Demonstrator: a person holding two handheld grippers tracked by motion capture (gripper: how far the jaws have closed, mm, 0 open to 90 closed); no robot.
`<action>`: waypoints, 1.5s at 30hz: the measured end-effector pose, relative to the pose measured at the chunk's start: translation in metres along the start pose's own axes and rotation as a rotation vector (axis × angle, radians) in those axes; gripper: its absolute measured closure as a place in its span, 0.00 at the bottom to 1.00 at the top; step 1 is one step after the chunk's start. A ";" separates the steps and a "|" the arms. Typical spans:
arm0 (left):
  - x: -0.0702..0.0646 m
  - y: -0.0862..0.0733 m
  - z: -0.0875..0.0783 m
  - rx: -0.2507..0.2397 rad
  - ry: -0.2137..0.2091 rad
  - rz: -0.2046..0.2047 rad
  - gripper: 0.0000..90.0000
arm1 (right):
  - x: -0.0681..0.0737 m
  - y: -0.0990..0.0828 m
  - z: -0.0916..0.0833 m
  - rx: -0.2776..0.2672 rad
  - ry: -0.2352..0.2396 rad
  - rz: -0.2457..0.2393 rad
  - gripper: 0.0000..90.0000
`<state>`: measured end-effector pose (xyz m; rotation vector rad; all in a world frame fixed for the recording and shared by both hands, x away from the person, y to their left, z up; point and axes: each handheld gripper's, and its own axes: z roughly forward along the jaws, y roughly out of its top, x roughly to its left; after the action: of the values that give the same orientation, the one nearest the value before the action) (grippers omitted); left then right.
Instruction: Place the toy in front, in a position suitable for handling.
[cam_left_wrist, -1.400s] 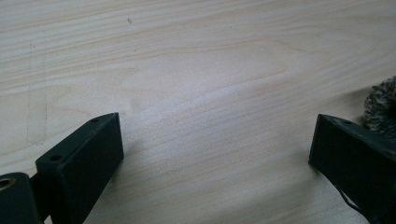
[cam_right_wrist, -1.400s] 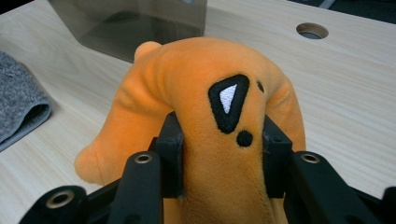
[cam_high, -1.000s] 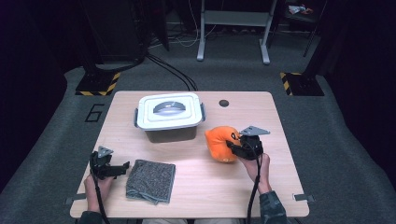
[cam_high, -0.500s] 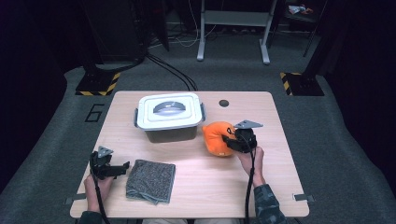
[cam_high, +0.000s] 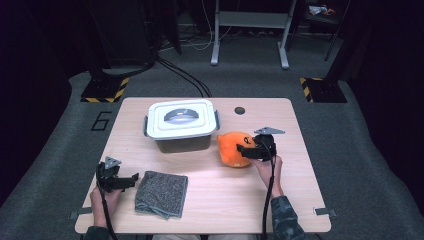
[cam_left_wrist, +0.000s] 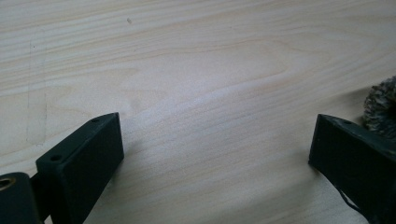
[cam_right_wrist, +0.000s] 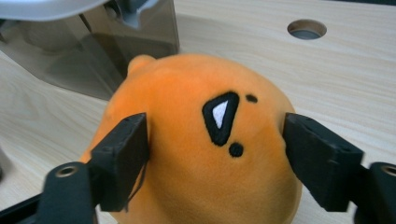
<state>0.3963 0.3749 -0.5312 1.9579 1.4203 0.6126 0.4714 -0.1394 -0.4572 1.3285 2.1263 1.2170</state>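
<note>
An orange plush toy (cam_high: 229, 144) with a black-and-white eye patch lies on the wooden table (cam_high: 225, 200), just right of a lidded box. My right gripper (cam_high: 243, 150) comes at it from the right. In the right gripper view the toy (cam_right_wrist: 187, 177) sits between the two jaws, which press on both of its sides, so the gripper (cam_right_wrist: 215, 135) is shut on it. My left gripper (cam_high: 130, 178) rests at the table's front left with its jaws wide open over bare wood (cam_left_wrist: 217, 140). A folded grey cloth (cam_high: 161, 193) lies just to its right, and its edge (cam_left_wrist: 380, 102) peeks past one jaw.
A grey plastic box with a white clip-on lid (cam_high: 182, 125) stands at the table's back middle; its wall (cam_right_wrist: 70, 51) is close behind the toy. A round cable hole (cam_high: 240, 110) is near the back edge. Dark floor, stands and cables surround the table.
My right gripper has moved a little away from the person and leftward onto the toy, which shifted slightly with it. The left gripper and the cloth have stayed put.
</note>
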 end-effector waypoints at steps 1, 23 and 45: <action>0.000 0.000 0.000 0.000 0.000 0.000 0.03 | 0.000 0.000 0.000 0.000 0.000 0.000 0.23; 0.000 0.000 0.000 0.000 -0.001 0.001 0.03 | -0.016 -0.078 -0.063 0.097 -0.137 -0.041 0.02; 0.004 0.000 -0.001 -0.020 0.013 -0.067 0.05 | -0.048 -0.127 -0.067 0.153 -0.241 0.004 0.01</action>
<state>0.3974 0.3792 -0.5303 1.8854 1.4760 0.6077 0.3800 -0.2371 -0.5285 1.4619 2.0761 0.8598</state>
